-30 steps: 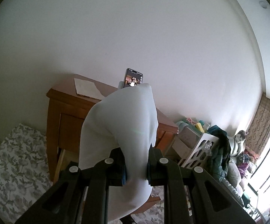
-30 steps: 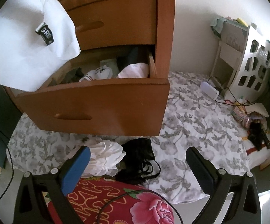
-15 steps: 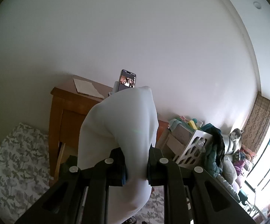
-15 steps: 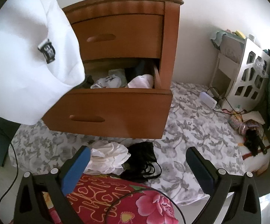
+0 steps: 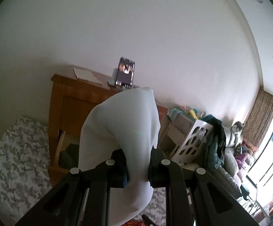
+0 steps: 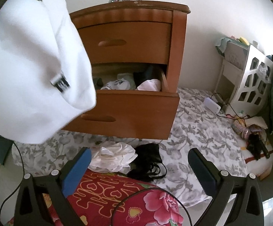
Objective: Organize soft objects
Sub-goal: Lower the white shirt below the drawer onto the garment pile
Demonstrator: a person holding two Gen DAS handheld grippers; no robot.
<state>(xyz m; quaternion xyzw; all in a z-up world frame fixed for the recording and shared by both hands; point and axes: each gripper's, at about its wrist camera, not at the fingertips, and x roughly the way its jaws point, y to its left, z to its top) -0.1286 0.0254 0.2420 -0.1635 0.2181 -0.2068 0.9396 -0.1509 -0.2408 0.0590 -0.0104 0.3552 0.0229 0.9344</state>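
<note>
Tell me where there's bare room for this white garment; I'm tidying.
Free: the floral sheet right of the open drawer. Crowded: the drawer's right half, and the sheet before it, where a white cloth and black garment lie.

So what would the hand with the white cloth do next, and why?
Probably carry the white garment, clamped in the left gripper, down over the open lower drawer and let go. That drawer already holds folded clothes and has room, while the right gripper is open and holds nothing.
</note>
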